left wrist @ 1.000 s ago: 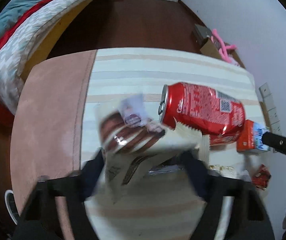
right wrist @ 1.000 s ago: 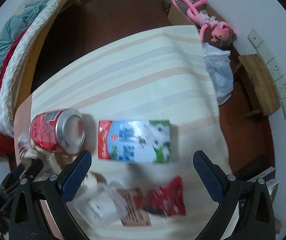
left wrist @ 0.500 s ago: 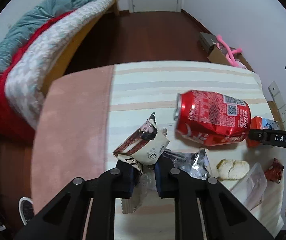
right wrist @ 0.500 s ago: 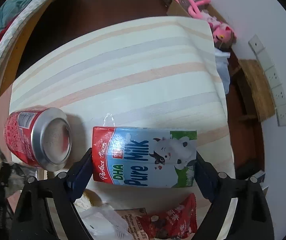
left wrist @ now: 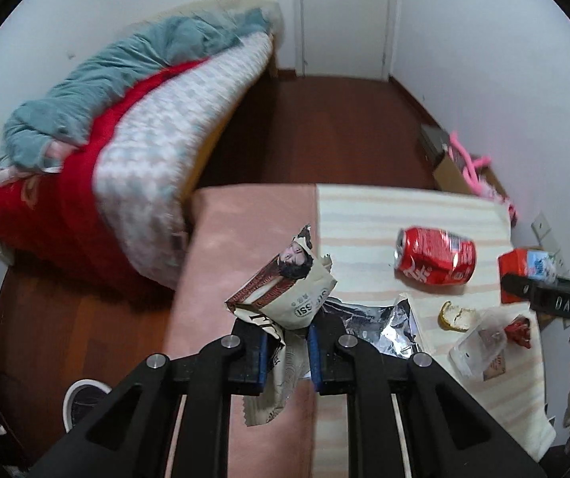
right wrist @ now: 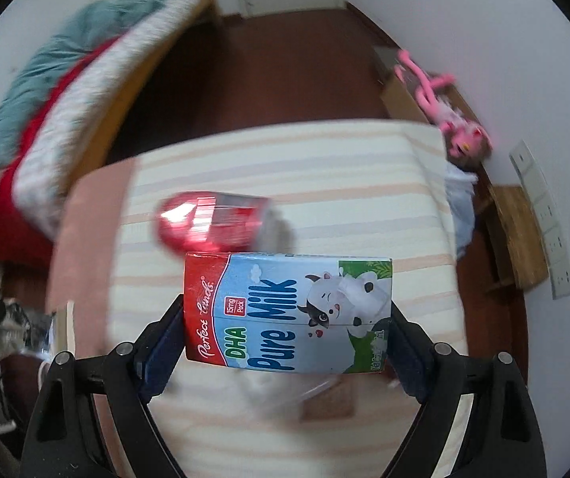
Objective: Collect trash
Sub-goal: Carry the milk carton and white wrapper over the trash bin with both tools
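Can point(left wrist: 435, 261) on table point(left wrist: 364, 207); bed point(left wrist: 133, 151) left of table.

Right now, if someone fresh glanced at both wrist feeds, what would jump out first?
The milk carton fills the right wrist view, clamped sideways in the right hand-held gripper above the striped tabletop. In the left view, the left hand-held gripper pinches a crumpled snack wrapper over the table's pink edge. A dented red soda can lies on its side beyond them, near the other scraps.

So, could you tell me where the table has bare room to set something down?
Free: the striped cloth beyond the can, and the pink strip left of it. Crowded: the near right, around the foil, peel and packets.
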